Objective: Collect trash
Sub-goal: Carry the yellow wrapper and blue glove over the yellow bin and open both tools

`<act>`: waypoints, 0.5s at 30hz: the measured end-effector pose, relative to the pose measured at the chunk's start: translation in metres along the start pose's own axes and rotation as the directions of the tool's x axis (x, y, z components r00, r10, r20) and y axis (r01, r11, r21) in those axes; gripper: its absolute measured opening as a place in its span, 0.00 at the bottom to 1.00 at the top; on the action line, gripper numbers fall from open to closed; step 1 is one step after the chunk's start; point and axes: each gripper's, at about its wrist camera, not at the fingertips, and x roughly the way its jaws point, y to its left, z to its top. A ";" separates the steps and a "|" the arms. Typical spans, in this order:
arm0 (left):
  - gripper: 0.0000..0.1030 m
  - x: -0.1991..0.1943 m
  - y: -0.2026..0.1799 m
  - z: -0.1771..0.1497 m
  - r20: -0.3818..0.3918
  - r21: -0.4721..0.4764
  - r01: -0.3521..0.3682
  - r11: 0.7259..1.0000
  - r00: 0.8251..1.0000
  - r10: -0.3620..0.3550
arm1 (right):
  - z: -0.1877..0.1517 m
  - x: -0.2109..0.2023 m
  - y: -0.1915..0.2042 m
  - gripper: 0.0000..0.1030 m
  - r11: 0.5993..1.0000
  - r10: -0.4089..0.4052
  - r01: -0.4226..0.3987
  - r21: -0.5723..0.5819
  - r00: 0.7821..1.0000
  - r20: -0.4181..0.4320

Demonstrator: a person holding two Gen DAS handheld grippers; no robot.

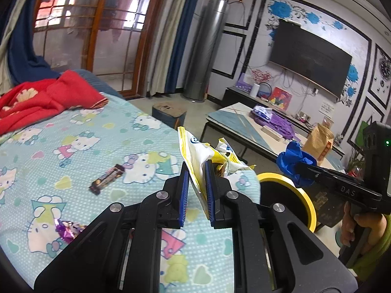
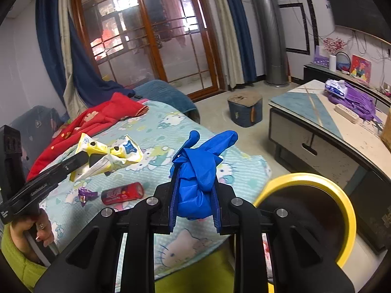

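Left gripper: fingers clamped on a crumpled yellow-and-white wrapper, gripped by one edge, most of it standing free above the tips. Right gripper: fingers clamped on a bunched blue glove, loose ends sticking up past the tips.

Both loads held above the near edge of the bed, neither touching the sheet. Yellow-rimmed bin just beside the bed edge, low and to the right, mouth open, near the right gripper.

Remaining on the sheet: red can lying on its side, purple foil wrapper just beside it, dark snack bar wrapper apart from both. Red blanket at the far end.

Risks, as judged:
- Wrapper held by a thin edge; could slide out during travel to the bin.
- Glove springy; could catch on a finger at release and miss the mouth.
- Grippers close together; could collide over the bin.
- Can could roll when approached.
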 end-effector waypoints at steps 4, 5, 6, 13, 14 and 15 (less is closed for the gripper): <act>0.08 0.002 -0.014 -0.003 -0.006 0.027 0.022 0.999 1.000 -0.022 | -0.006 -0.012 -0.013 0.21 1.000 -0.028 0.028 0.009 1.000 0.006; 0.08 0.003 -0.017 -0.004 -0.008 0.031 0.027 0.999 1.000 -0.026 | -0.007 -0.014 -0.016 0.21 0.999 -0.034 0.034 0.011 0.999 0.006; 0.08 0.003 -0.019 -0.004 -0.011 0.036 0.031 0.999 0.999 -0.031 | -0.008 -0.017 -0.019 0.21 0.999 -0.040 0.040 0.013 0.999 0.008; 0.08 0.006 -0.042 -0.007 -0.024 0.070 0.068 0.995 0.997 -0.067 | -0.017 -0.032 -0.042 0.21 0.995 -0.091 0.090 0.038 0.996 0.012; 0.08 0.007 -0.046 -0.008 -0.028 0.071 0.077 0.994 0.997 -0.075 | -0.018 -0.034 -0.045 0.21 0.994 -0.097 0.097 0.042 0.995 0.013; 0.08 0.008 -0.049 -0.008 -0.032 0.073 0.085 0.994 0.996 -0.083 | -0.019 -0.035 -0.050 0.21 0.993 -0.106 0.105 0.045 0.994 0.013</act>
